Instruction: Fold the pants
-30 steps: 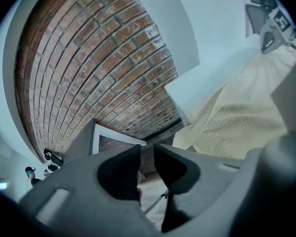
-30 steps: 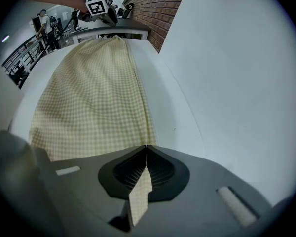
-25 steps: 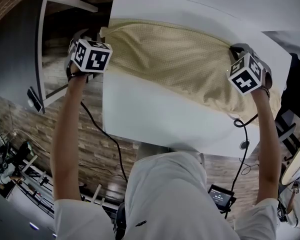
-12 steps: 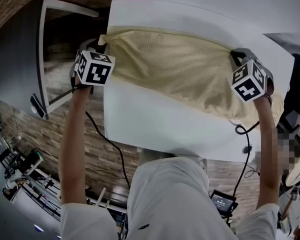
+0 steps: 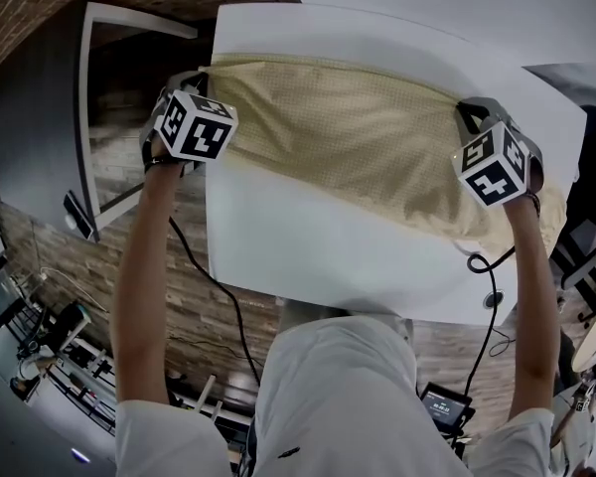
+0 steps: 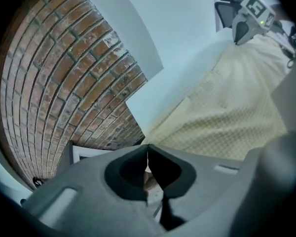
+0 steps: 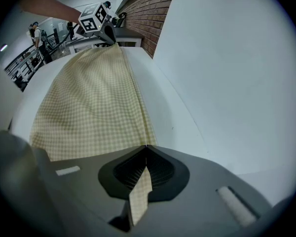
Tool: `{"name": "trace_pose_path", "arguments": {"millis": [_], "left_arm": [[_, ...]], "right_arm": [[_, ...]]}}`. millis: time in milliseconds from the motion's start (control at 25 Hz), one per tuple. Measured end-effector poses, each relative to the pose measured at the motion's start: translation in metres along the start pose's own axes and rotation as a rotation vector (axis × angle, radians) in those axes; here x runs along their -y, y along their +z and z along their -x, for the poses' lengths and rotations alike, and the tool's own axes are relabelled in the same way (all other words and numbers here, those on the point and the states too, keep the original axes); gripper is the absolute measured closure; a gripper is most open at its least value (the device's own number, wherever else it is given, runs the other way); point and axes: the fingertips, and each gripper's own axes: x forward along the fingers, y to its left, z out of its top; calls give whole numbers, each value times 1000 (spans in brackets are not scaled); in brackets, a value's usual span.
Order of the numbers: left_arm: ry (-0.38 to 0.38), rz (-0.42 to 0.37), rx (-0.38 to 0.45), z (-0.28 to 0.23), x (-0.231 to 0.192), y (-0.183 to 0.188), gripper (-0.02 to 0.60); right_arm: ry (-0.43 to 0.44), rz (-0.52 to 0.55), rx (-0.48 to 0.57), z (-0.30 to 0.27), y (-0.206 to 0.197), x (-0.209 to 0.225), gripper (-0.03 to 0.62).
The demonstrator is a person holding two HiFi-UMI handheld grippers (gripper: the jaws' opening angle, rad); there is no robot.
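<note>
left claw (image 6: 148,147) has just snapped shut on the left end of the pants (image 5: 348,137), and the right claw (image 7: 146,147) is clamped tight on the other end with a strip of cloth poking back through its jaws. so that's two claws and one pair of pale yellow checked pants, stretched out between them along the far side of one white table (image 5: 278,237). there's a brick wall (image 6: 54,73) just past the table's left end.

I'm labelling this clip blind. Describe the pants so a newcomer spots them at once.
Find the white table filling the middle of the head view. Across its far half lie the pants, one long band. They are the only cloth there, pale yellow with a fine check against plain white.
</note>
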Motion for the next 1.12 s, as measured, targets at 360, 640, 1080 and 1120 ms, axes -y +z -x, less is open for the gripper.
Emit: {"name": "trace_pose_path", "arguments": {"millis": [360,640,1080,1120], "left_arm": [[191,118,-60,-7,-56,4,539],[197,269,56,45,-67,16,537],[111,424,175,127,-7,-6,540],[109,437,185,136,-2,-9,540]], "right_arm": [[-4,-14,2,0,-1,1,585],[-62,-181,85,24,3,8,577],[-367,-390,276,116,-7,7,542],[-394,-412,284,124,-10,7,512]]}}
